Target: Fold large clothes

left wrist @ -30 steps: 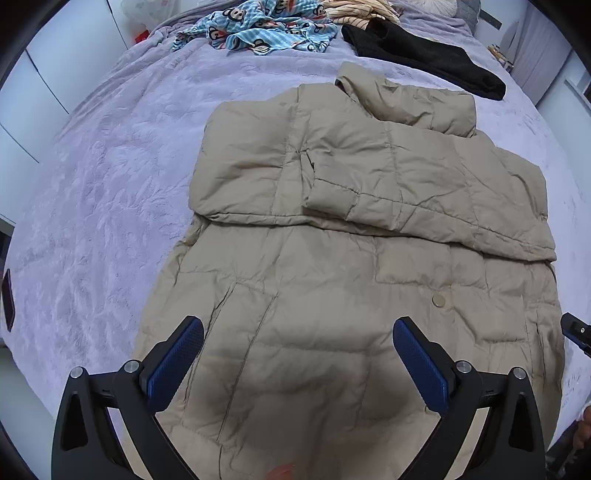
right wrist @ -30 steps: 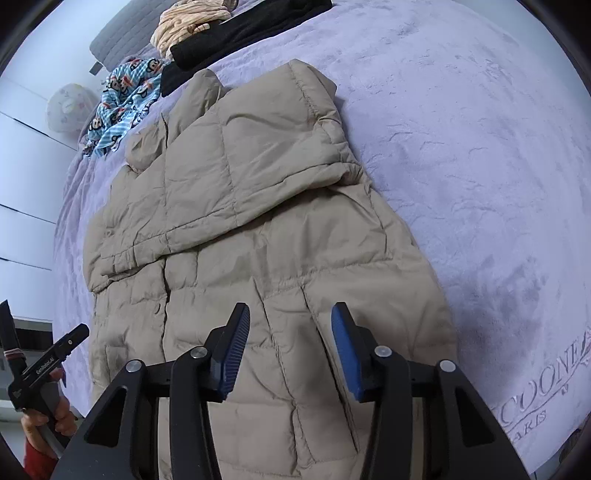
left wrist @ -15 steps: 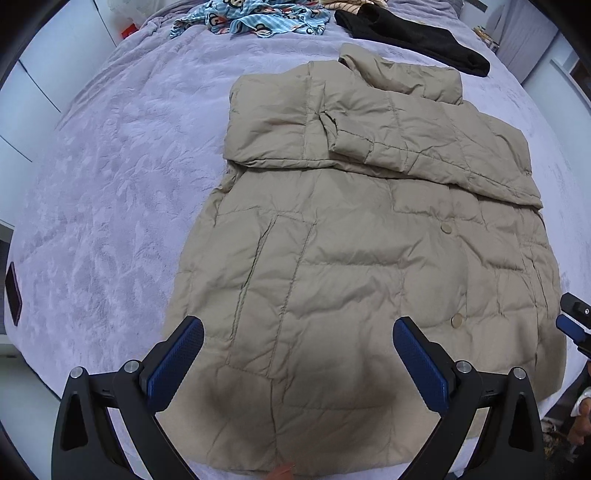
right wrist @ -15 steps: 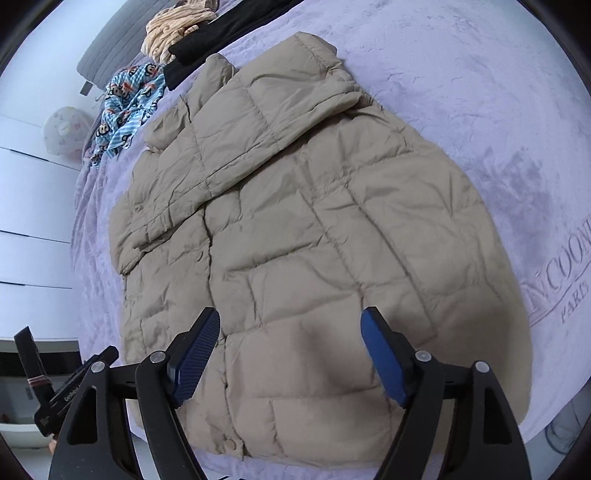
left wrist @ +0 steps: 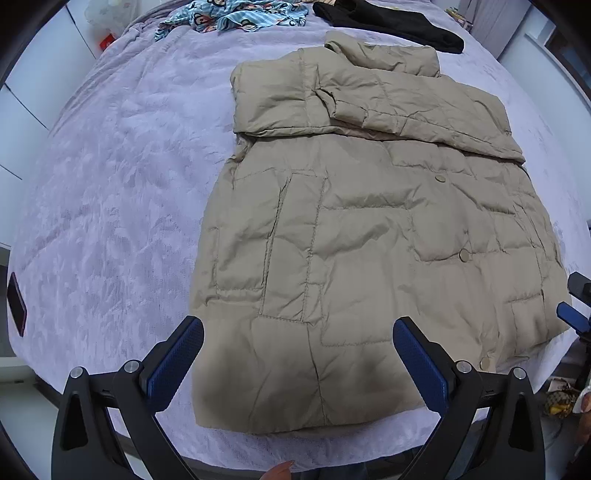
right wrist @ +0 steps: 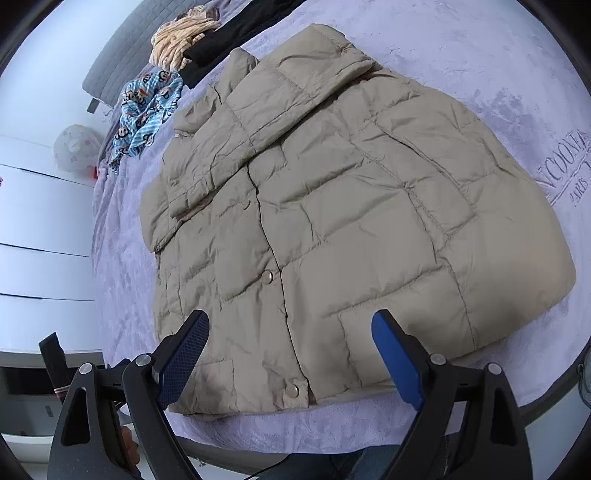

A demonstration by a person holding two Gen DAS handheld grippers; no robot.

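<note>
The beige puffer jacket (left wrist: 369, 236) lies flat and face up on the lilac bedspread (left wrist: 110, 192), spread out ahead of both tongs, its hem nearest them and its collar at the far end. Both sleeves are folded across the chest, one laid over the other, and the front is closed, with round snaps showing along the placket. The hem sits just short of the bed's near edge.

The left tongs (left wrist: 295, 354) stand wide over the hem on the jacket's left half, the blue pads apart with nothing gripped; only cloth lies below the gap. The right tongs (right wrist: 291, 354) hover above the hem near the bottom snap, their jaws opening and already wide, nothing pressed between the pads.

Beyond the collar, far from both tongs, a black garment (left wrist: 391, 22) lies stretched out on the bed, with a blue cartoon-print garment (left wrist: 236, 18) to its left and a striped tan bundle (right wrist: 181, 44) next to it. A dark phone-like slab (left wrist: 16, 302) rests at the bedspread's edge, far left of the left tongs. Stitched lettering (right wrist: 565, 162) marks the bedspread right of the jacket.
</note>
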